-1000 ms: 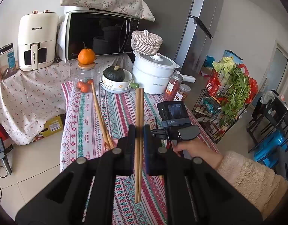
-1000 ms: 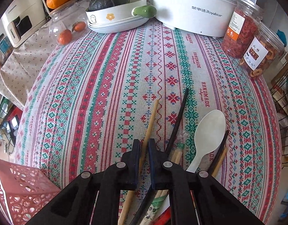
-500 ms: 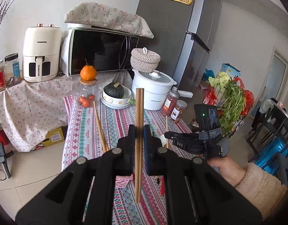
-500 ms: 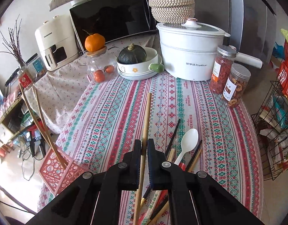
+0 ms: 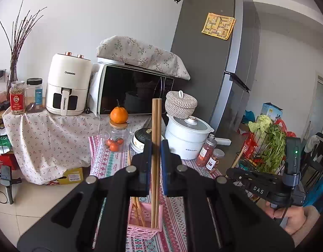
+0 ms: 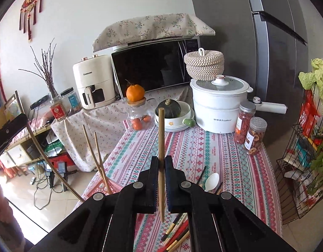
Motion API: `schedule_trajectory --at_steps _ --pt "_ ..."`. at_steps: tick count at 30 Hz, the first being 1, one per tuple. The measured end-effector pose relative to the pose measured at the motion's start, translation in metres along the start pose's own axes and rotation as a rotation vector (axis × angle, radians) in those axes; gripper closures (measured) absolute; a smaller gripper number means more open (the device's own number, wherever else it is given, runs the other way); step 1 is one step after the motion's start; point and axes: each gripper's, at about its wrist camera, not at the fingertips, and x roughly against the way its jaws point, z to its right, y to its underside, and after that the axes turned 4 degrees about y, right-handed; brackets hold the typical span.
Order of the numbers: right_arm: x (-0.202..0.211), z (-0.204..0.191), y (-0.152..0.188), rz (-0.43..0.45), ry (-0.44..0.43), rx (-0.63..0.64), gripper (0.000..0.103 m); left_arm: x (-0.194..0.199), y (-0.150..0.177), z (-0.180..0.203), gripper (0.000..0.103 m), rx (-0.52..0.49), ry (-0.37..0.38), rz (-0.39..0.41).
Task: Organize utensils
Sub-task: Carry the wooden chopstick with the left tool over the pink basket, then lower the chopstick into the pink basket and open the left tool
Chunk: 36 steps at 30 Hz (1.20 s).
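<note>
The left gripper [image 5: 155,159] has its jaws a little apart around a pair of wooden chopsticks [image 5: 156,136], which stand upright between them; whether the pads press on them cannot be told. Their lower ends dip into a pink basket [image 5: 144,230] at the near edge of the patterned tablecloth [image 6: 224,157], and more chopsticks lean inside it. The right gripper [image 6: 161,180] is clamped tight on a single wooden chopstick [image 6: 161,138], held upright above the table. Near it on the cloth lie a white spoon [image 6: 212,181] and a loose heap of dark and red chopsticks [image 6: 178,231], not yet sorted.

To do this step well, I would judge the left pair should go straight down until their ends reach the basket's bottom, then the jaws should widen slowly so they tip gently against the ones leaning there. The right chopstick should wait clear, then go in the same way.
</note>
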Motion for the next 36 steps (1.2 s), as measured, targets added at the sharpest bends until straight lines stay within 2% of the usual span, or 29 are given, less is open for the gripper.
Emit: schedule_trajectory --at_steps 7,12,20,25,31,36 --pt "0.009 -0.010 -0.005 0.033 -0.030 0.019 0.097 -0.025 0.019 -0.012 0.094 -0.007 -0.086 0.007" --pt "0.006 -0.013 -0.002 0.022 -0.037 0.024 0.097 -0.042 0.028 -0.023 0.093 0.019 -0.111 -0.043" --pt "0.010 -0.020 -0.003 0.034 -0.057 0.036 0.097 -0.059 0.039 -0.022 0.092 -0.022 -0.113 -0.109" --pt "0.019 -0.029 -0.009 0.062 -0.093 0.039 0.097 -0.062 0.042 -0.022 0.064 -0.018 -0.109 -0.170" --pt "0.031 -0.045 -0.018 0.110 -0.149 0.042 0.097 -0.052 0.040 -0.031 0.041 0.012 -0.115 -0.216" --pt "0.025 -0.060 -0.023 0.116 -0.181 0.045 0.097 -0.045 0.045 -0.043 0.029 0.029 -0.137 -0.269"
